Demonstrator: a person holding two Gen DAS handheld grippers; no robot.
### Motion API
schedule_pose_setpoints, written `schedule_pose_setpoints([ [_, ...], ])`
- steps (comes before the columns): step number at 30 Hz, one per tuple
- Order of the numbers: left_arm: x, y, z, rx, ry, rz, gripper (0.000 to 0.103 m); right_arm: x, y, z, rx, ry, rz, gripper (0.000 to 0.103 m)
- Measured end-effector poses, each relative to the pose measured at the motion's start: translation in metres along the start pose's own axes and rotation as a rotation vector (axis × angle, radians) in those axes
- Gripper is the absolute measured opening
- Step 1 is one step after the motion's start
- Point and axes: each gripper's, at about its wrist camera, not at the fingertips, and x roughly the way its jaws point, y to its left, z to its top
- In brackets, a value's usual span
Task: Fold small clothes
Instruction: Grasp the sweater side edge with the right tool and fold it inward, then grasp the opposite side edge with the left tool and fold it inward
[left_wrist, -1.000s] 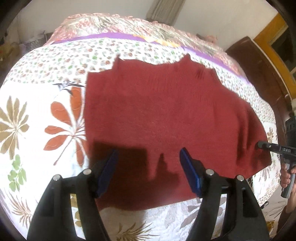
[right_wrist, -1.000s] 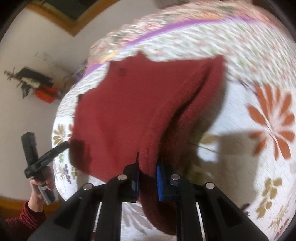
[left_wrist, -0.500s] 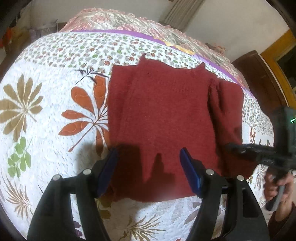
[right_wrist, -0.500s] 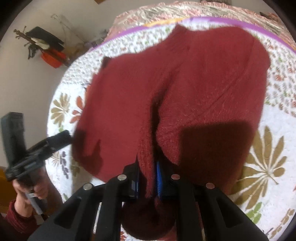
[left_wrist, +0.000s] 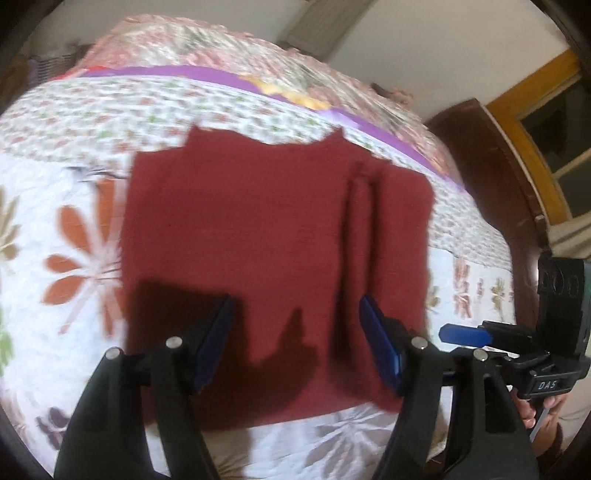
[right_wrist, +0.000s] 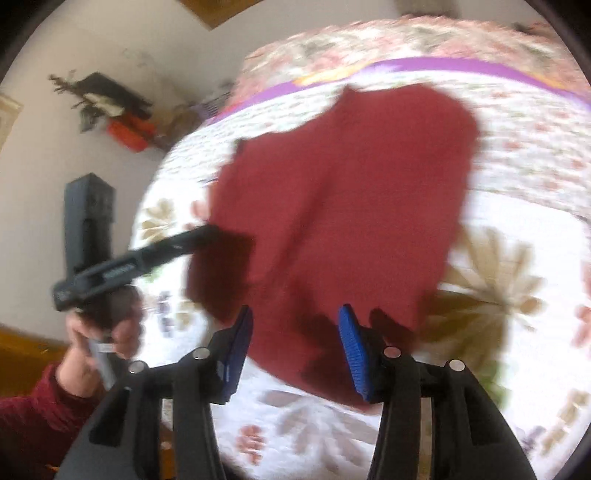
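Left wrist view first: your left hand-held gripper (left_wrist: 295, 339) has its blue pads spread wide with nothing between them, low in the frame over the near hem of the red sweater (left_wrist: 273, 266). At the lower right of that frame your right hand-held gripper (left_wrist: 465, 335) shows from the side, and in its own view (right_wrist: 295, 343) its pads stand apart and empty above the garment's near corner.

The red sweater lies flat on the bed (left_wrist: 66, 206), across the floral quilt, filling the middle of both frames. Its right side is already turned in, leaving a long ridge (left_wrist: 360, 236) running from the shoulder toward the hem.

Expect the knit to be soft, light and limp, with some stretch. It should sag and drape from wherever you pinch it, and the fuzzy surface will likely cling to itself and not slip. Take it at an edge or corner, through both layers where it is doubled, probably the left side seam near the hem and shoulder for the matching fold.

Compared with half a second ago, your right hand-held gripper has let go: it was then clamped on the folded sleeve edge, and that fold now rests on the body. Your left one was open then as well.
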Motion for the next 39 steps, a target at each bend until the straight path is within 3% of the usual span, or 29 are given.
schedule_pose_setpoints([
  [2,0.013,-0.013,0.002,0.020,0.015,-0.028,0.069,-0.008,-0.022,-0.007,0.035,-0.014,-0.065,0.049],
  [6,0.045,-0.035,0.006,0.040,0.070,-0.072,0.069,-0.014,-0.070,-0.023,0.156,-0.018,-0.079,0.049],
  [12,0.077,-0.054,0.010,0.054,0.124,-0.102,0.069,-0.006,-0.103,-0.039,0.215,-0.012,-0.106,0.049],
  [19,0.098,-0.055,0.013,0.034,0.164,-0.060,0.069,0.009,-0.112,-0.043,0.231,-0.015,-0.089,0.049],
  [25,0.074,-0.055,0.006,0.042,0.103,-0.042,0.069,0.018,-0.112,-0.039,0.221,-0.006,-0.088,0.049],
  [28,0.083,-0.050,0.009,0.040,0.132,-0.024,0.069,0.023,-0.114,-0.038,0.226,0.000,-0.091,0.049],
  [36,0.105,-0.037,0.017,-0.022,0.185,-0.095,0.072,0.025,-0.115,-0.040,0.217,0.009,-0.096,0.049],
  [37,0.104,-0.038,0.017,-0.024,0.180,-0.109,0.066,0.025,-0.117,-0.040,0.226,0.008,-0.095,0.049],
  [38,0.102,-0.039,0.018,-0.020,0.177,-0.132,0.049,0.025,-0.120,-0.040,0.235,0.007,-0.096,0.049],
  [39,0.101,-0.042,0.019,-0.012,0.180,-0.157,0.043,0.025,-0.122,-0.040,0.245,0.006,-0.097,0.049],
])
